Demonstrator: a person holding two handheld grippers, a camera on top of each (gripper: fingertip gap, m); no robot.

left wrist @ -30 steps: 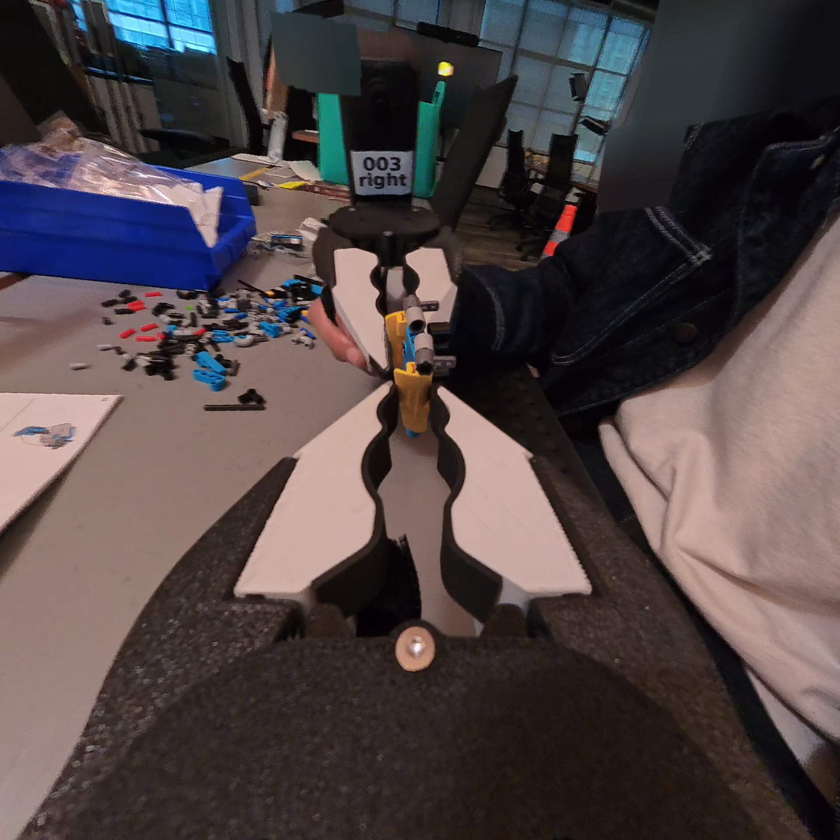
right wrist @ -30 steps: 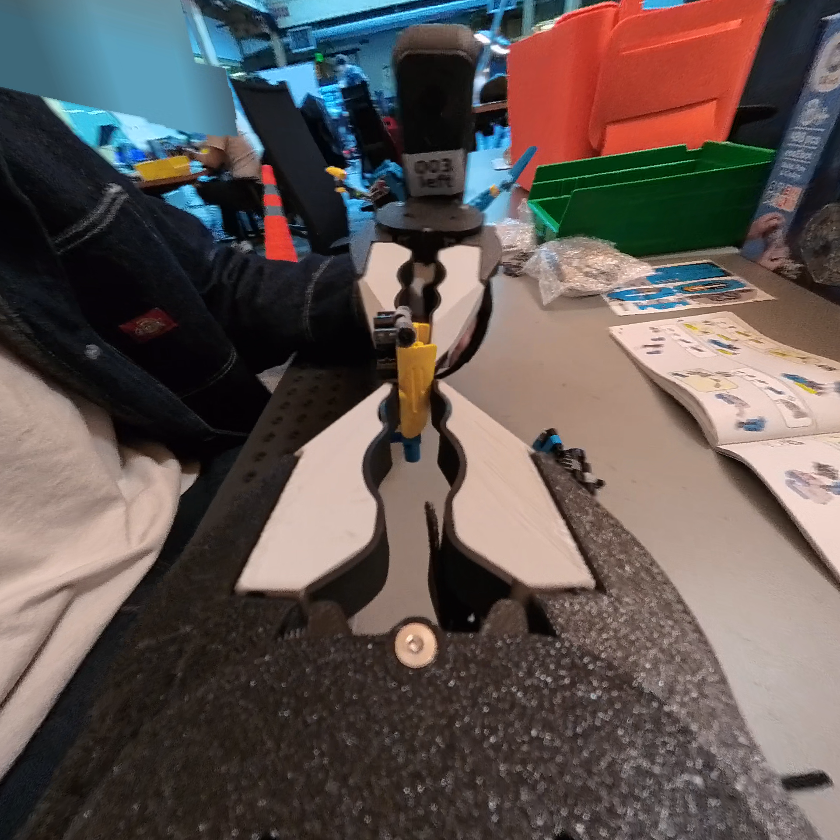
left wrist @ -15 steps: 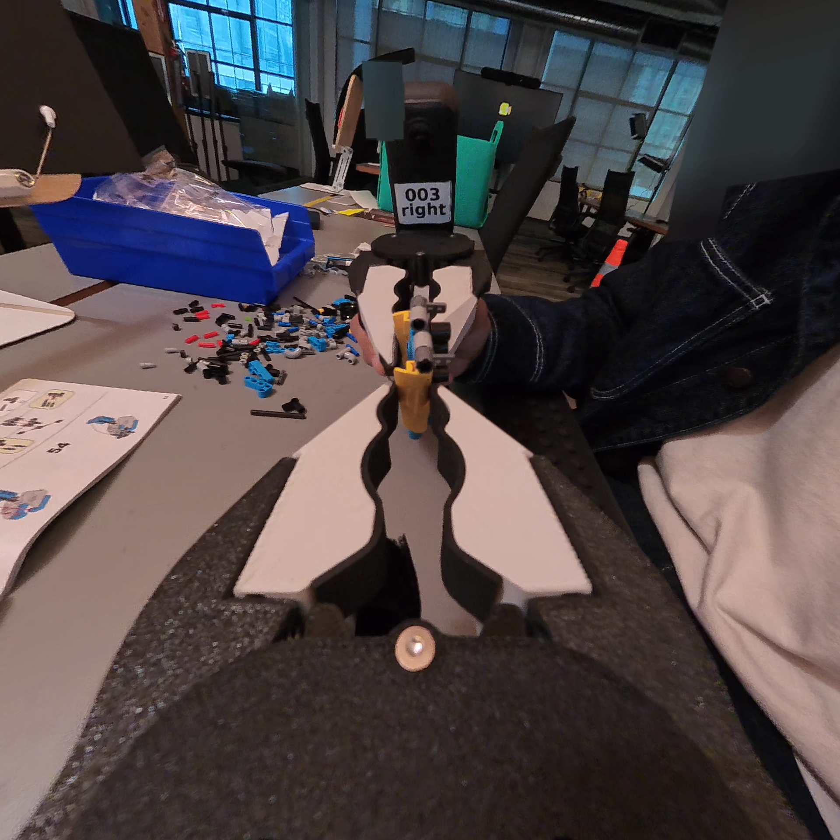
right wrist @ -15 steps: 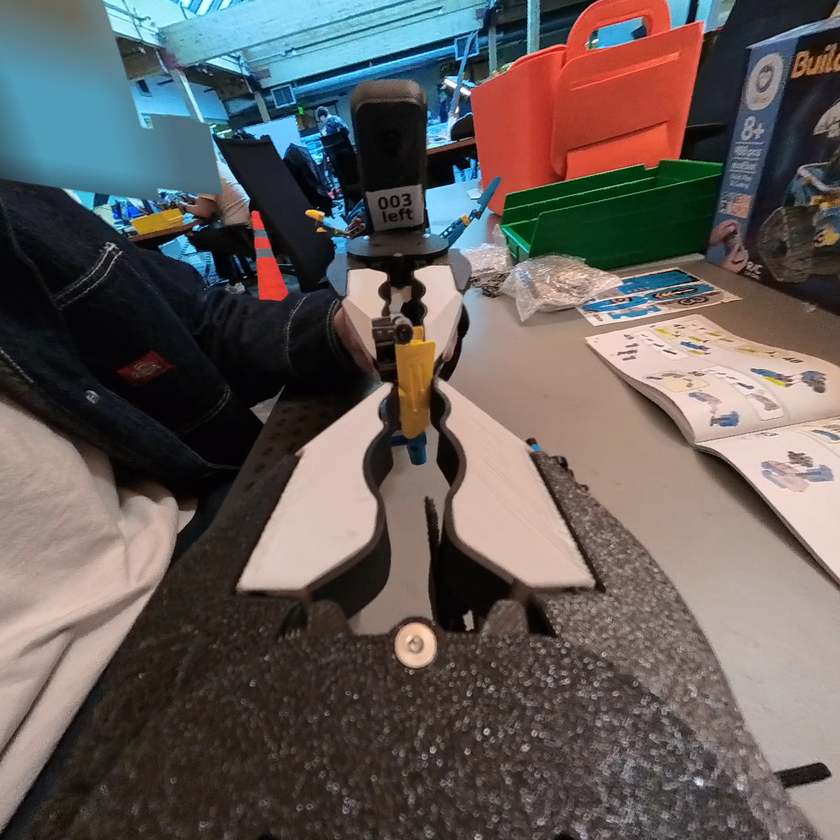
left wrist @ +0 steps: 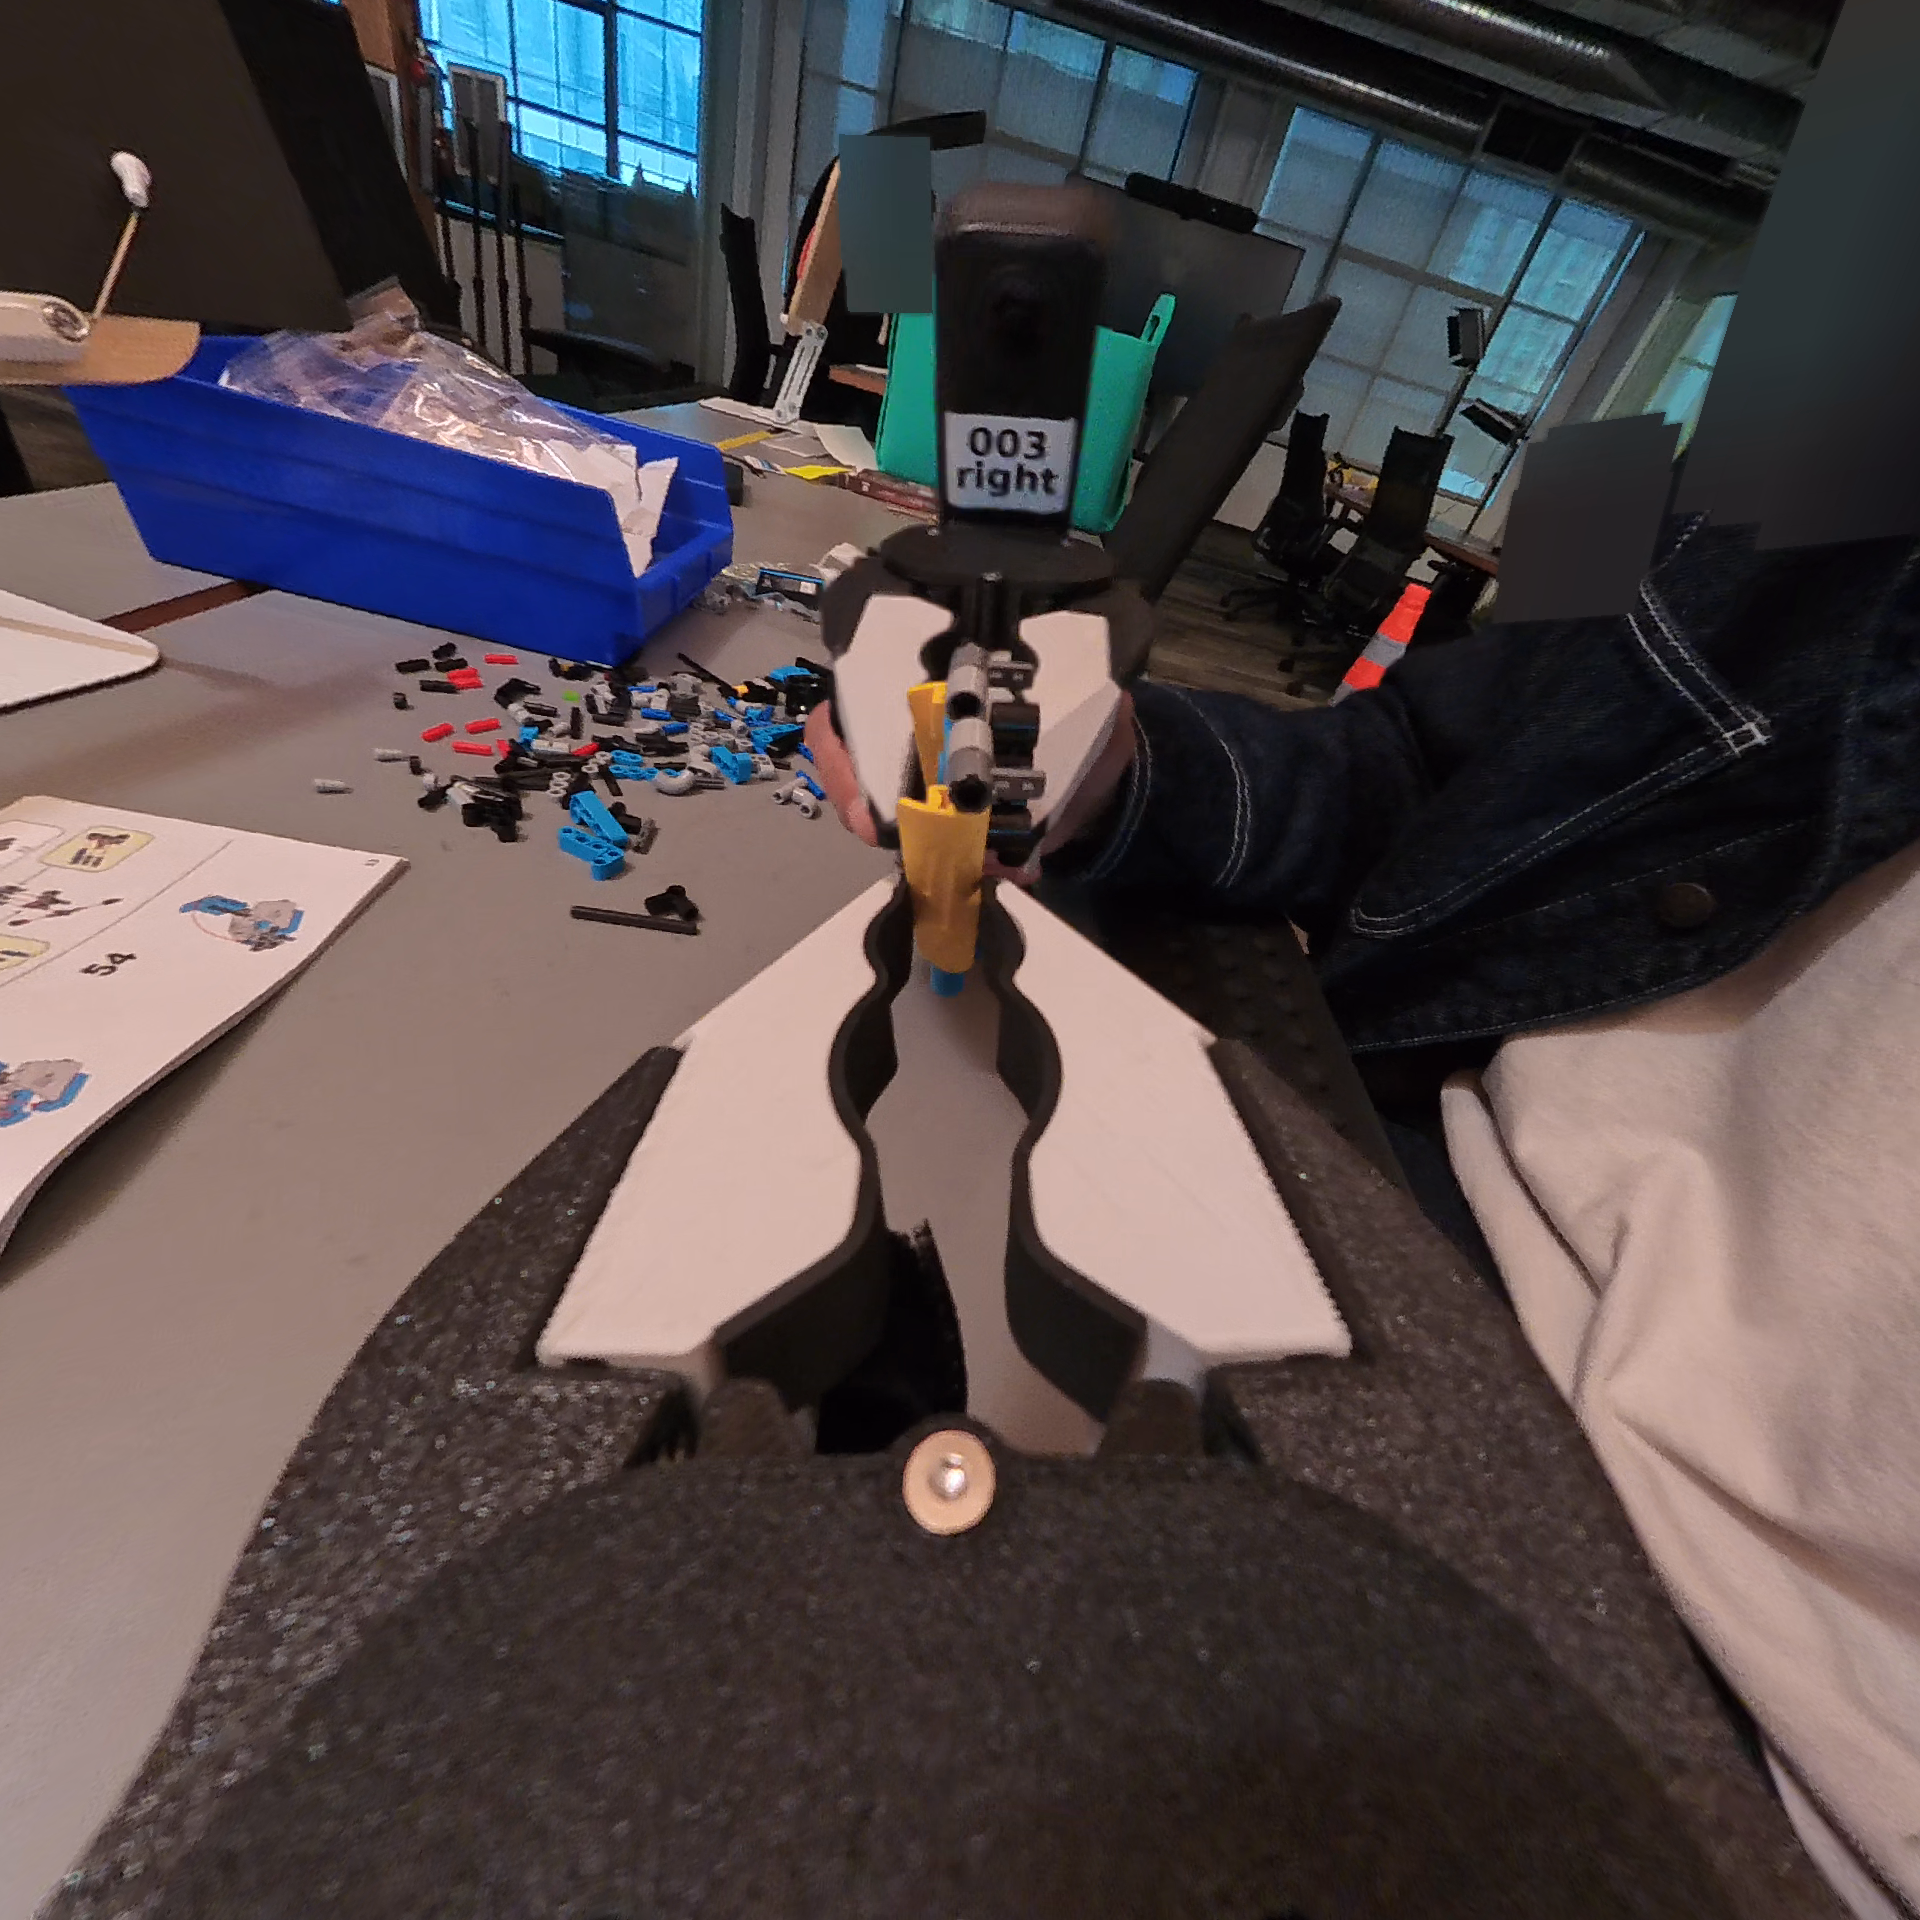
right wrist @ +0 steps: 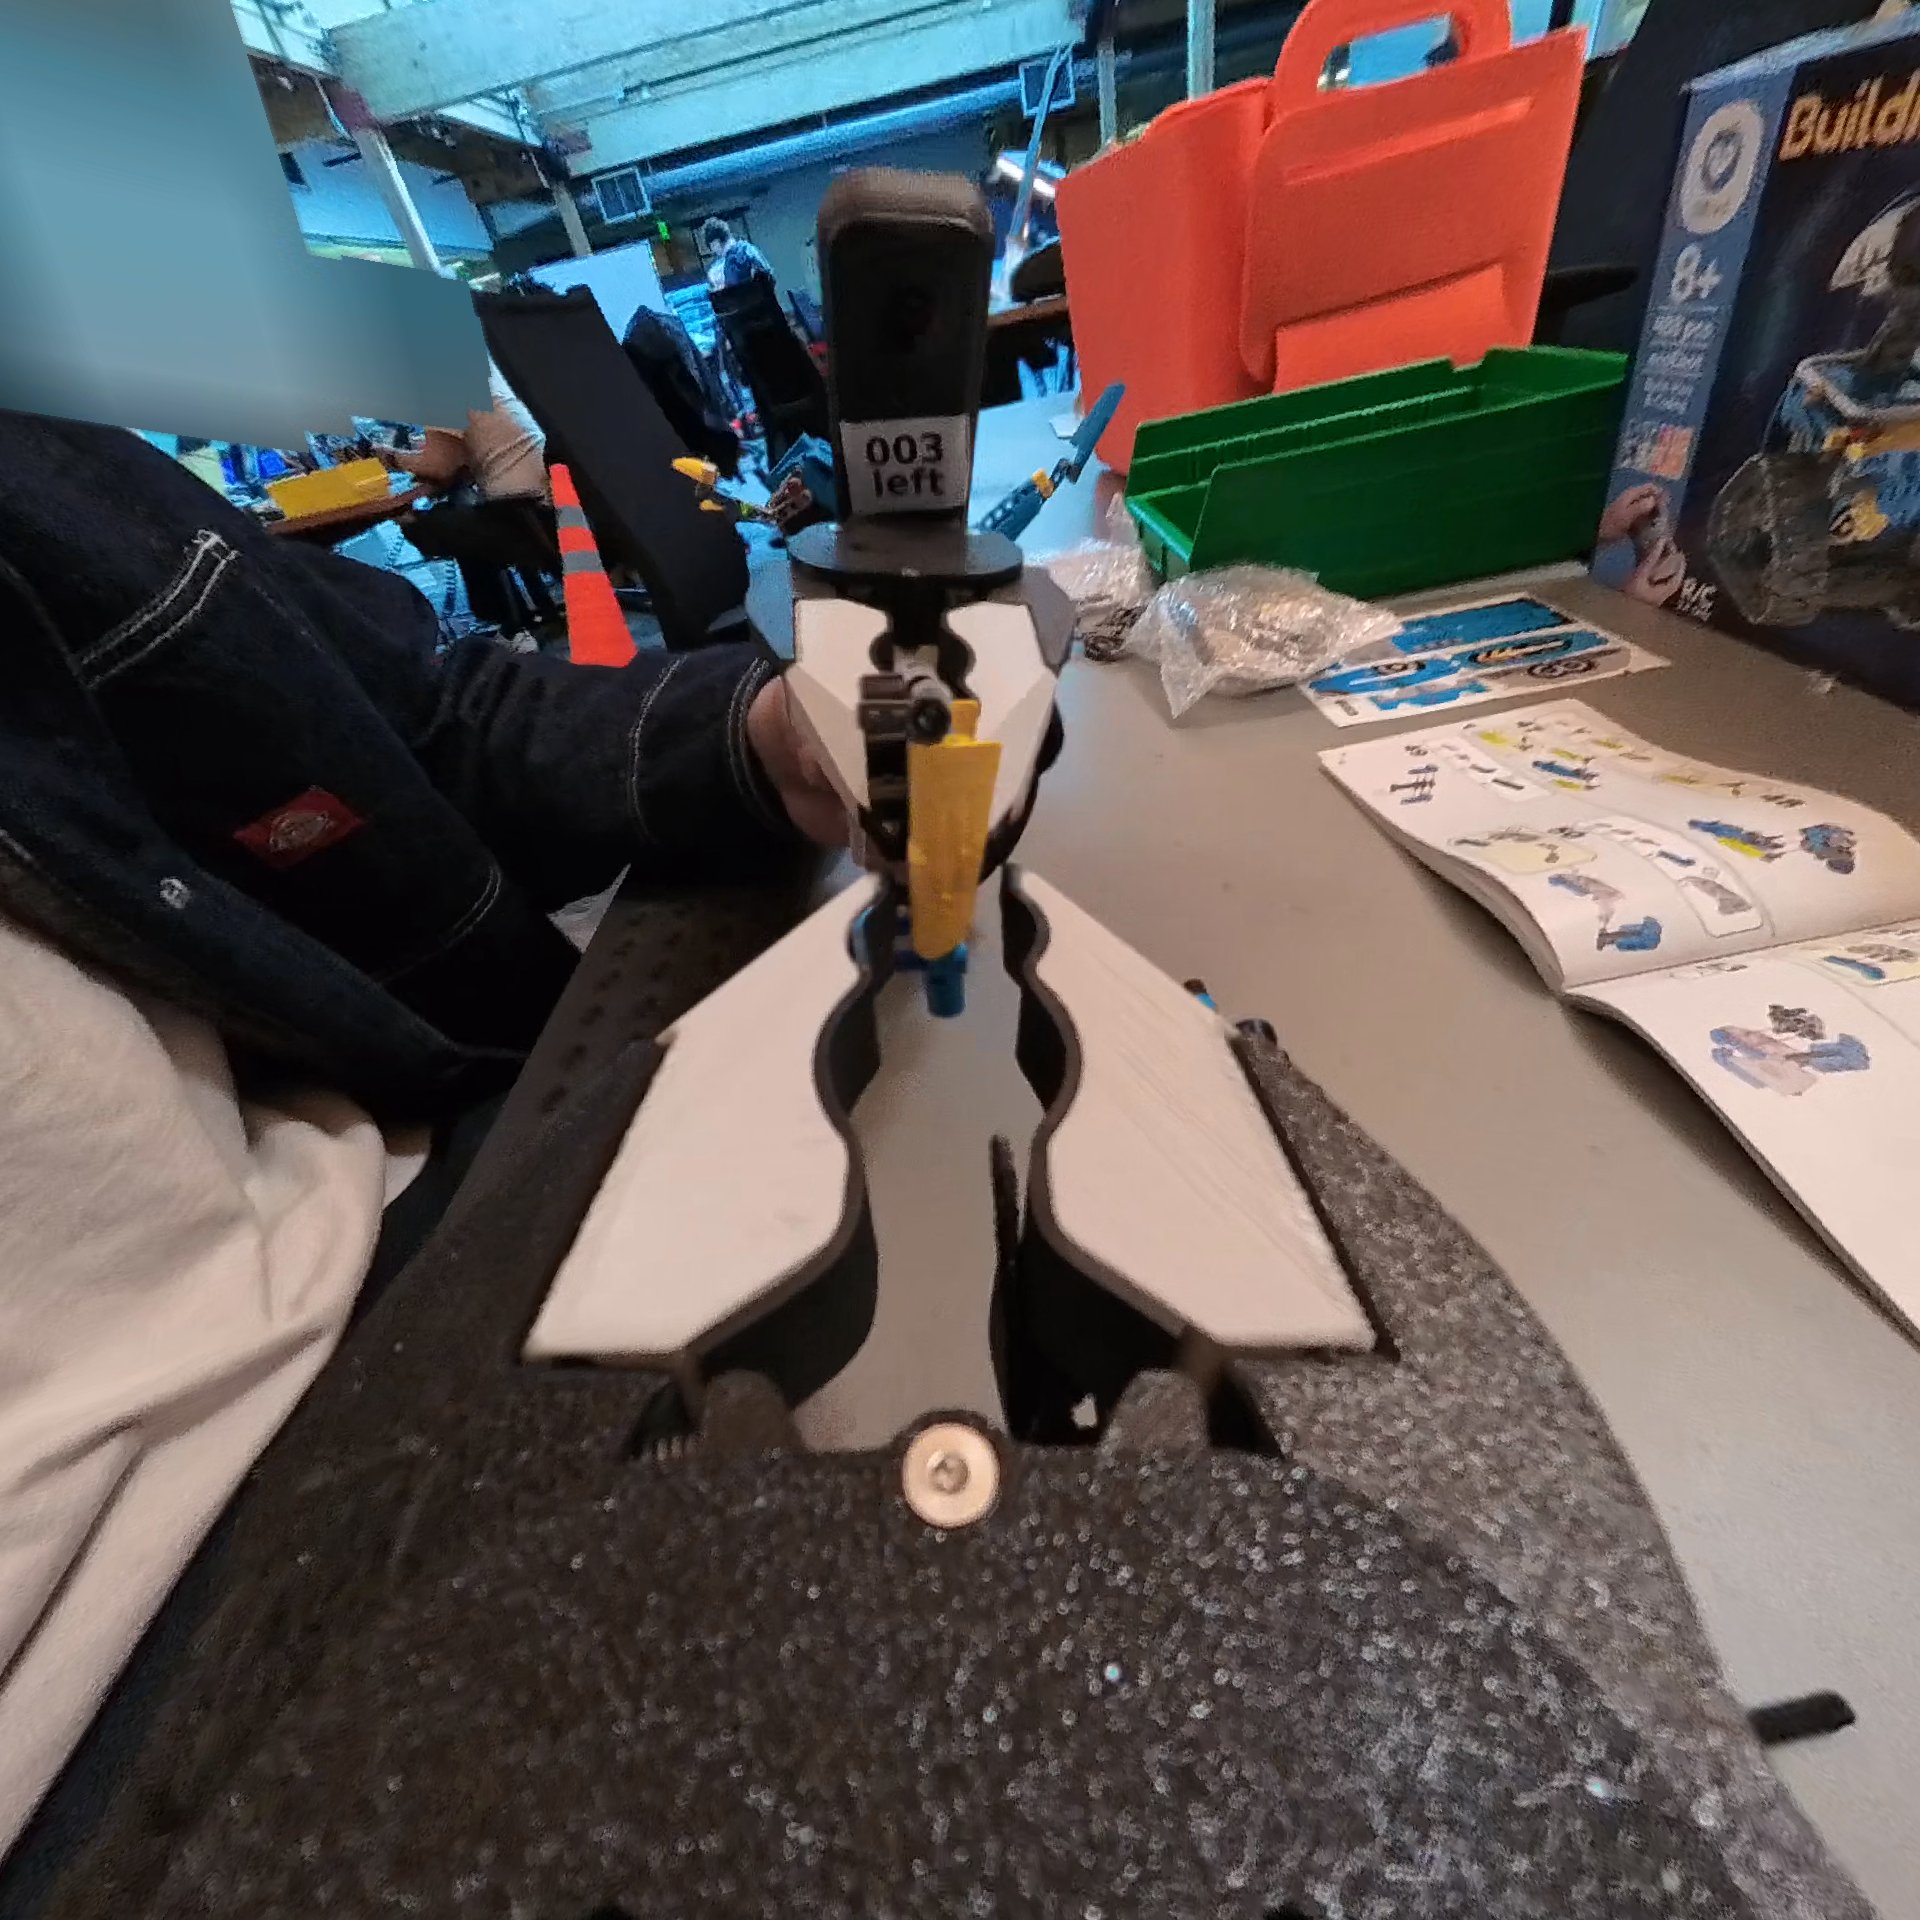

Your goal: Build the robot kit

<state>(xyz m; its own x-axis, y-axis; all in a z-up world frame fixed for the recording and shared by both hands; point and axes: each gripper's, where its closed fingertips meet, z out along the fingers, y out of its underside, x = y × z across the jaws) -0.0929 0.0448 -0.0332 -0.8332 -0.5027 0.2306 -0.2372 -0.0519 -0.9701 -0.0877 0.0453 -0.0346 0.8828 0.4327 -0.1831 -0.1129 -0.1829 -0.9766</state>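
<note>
Between both grippers, yellow-grey brick assembly [left wrist: 943, 831]

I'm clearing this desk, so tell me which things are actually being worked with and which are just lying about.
In use:
- left hand-held gripper and right hand-held gripper, both gripping the yellow brick assembly

Lying about:
- loose brick pieces
- blue bin
- green bin
- instruction booklet
- orange bag

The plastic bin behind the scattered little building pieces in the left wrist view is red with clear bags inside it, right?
Not quite: the plastic bin is blue, not red. The left wrist view shows it behind the scattered little building pieces on the grey table, with clear bags inside it, as you said.
</note>
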